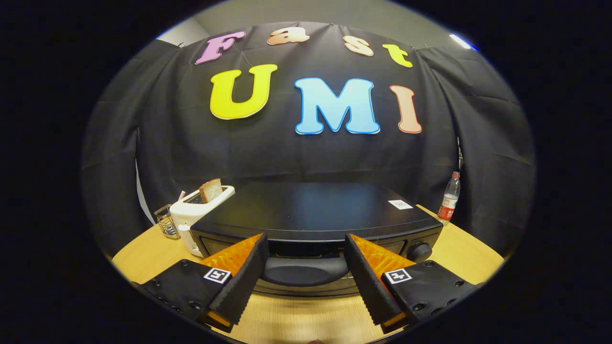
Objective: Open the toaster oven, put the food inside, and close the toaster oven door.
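A black toaster oven (pixel 315 210) stands on the wooden table, seen from above and in front, its door shut. The curved door handle (pixel 303 270) lies between my fingers, at their far ends. My gripper (pixel 306 246) is open, its fingers spread wide on either side of the handle without pressing on it. A control knob (pixel 420 250) sits at the oven's right front. A slice of brown bread (pixel 211 189) stands upright in a white pop-up toaster (pixel 196 212) just left of the oven.
A small wire holder (pixel 166 220) stands left of the white toaster. A plastic water bottle (pixel 448 198) with a red label is behind the oven's right corner. The wooden table (pixel 306 320) extends toward me under the fingers.
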Tool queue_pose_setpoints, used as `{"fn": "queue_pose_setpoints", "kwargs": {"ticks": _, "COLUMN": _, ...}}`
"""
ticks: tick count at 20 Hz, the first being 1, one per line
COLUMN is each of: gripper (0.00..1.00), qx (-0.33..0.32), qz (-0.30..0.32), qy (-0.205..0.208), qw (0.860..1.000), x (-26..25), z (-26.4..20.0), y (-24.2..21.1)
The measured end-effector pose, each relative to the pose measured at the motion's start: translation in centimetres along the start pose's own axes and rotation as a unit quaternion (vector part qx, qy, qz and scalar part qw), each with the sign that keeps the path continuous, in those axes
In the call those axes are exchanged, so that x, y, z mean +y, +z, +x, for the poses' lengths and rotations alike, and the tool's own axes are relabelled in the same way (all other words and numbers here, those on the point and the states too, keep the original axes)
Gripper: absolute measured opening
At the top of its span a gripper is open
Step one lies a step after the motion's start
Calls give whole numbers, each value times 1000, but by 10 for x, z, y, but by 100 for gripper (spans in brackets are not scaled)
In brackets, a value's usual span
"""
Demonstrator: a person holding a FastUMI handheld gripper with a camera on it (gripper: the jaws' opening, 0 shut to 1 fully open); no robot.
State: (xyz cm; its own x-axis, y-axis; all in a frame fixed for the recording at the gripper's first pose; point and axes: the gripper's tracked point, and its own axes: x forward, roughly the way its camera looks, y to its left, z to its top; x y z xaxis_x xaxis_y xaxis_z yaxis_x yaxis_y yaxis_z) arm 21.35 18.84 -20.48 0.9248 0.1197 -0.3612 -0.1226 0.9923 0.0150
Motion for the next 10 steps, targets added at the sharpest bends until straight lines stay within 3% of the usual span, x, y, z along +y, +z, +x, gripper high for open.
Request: {"fn": "queue_pose_setpoints", "kwargs": {"ticks": 10, "gripper": 100, "qx": -6, "qz": -5, "qy": 8, "qw": 1000, "x": 1, "z": -35, "y": -19}}
